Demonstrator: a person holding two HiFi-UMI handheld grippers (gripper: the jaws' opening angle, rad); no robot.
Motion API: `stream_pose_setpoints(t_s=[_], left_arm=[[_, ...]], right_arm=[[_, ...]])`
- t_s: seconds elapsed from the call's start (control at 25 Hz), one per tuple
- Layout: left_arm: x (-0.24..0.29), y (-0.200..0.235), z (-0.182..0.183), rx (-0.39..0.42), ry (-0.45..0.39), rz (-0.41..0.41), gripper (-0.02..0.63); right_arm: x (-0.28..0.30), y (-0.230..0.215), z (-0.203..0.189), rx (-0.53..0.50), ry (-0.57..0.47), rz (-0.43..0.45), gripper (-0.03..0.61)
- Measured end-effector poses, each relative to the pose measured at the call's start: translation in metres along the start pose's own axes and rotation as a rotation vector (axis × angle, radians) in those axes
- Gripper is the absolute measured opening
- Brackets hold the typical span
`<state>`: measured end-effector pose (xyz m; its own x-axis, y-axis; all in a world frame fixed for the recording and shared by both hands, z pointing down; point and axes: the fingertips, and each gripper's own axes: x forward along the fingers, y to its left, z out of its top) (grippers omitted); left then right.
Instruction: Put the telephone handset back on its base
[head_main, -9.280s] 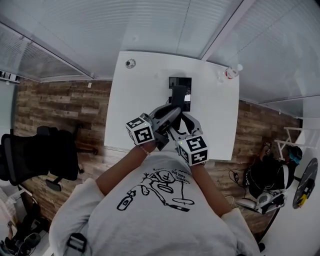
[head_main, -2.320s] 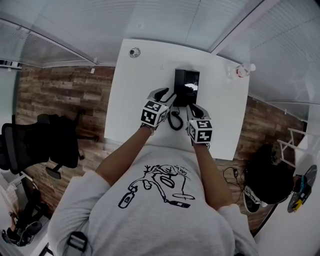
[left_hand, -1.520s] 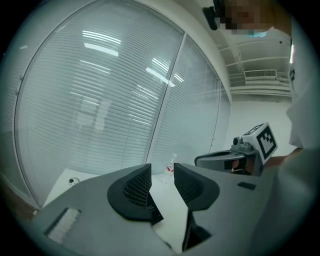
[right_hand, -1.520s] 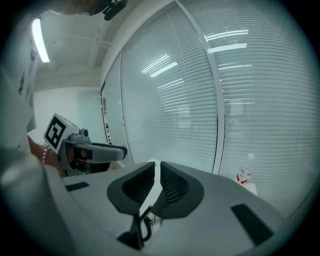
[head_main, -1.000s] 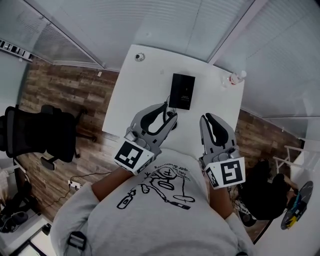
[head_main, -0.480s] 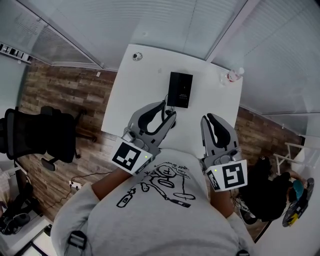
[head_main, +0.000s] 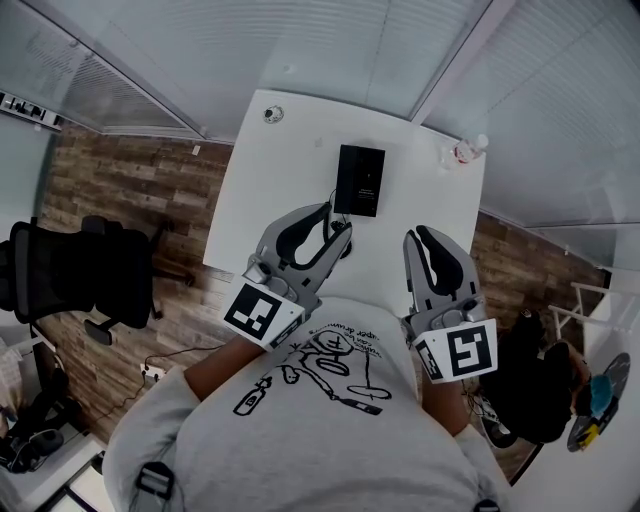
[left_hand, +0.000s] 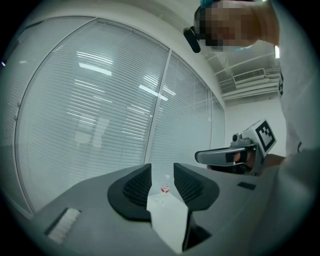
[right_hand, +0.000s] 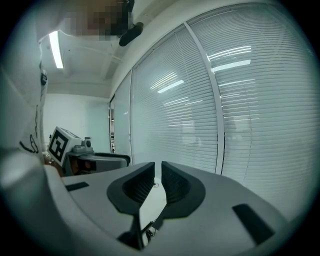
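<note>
The black telephone (head_main: 360, 180) lies on the white table (head_main: 270, 200), its handset resting along the base. Its coiled cord (head_main: 335, 197) hangs off the left side. My left gripper (head_main: 336, 222) hovers near the table's front edge, a little short of the phone, with its jaws apart and empty (left_hand: 162, 182). My right gripper (head_main: 428, 236) is held to the right, over the front edge. Its jaws are drawn to a narrow slit with nothing between them (right_hand: 156, 180). Neither gripper touches the phone.
A small clear bottle (head_main: 462, 152) stands at the table's far right corner, and a small round object (head_main: 272, 114) at the far left corner. A black office chair (head_main: 70, 285) is on the wooden floor to the left. Window blinds lie beyond the table.
About two seconds ago both grippers were at the telephone. Now they are drawn back to the near edge, and the phone lies alone. Over the last second they barely moved.
</note>
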<state>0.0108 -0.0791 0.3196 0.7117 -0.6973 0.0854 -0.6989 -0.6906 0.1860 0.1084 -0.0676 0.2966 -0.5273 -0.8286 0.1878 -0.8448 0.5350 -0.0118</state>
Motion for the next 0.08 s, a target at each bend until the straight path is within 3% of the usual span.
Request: stream_pose_setpoints(t_s=[0.08], left_arm=[[0.0015, 0.0016, 0.0012, 0.0, -0.002, -0.001, 0.138]], right_arm=[[0.002, -0.0014, 0.0016, -0.003, -0.001, -0.002, 0.028]])
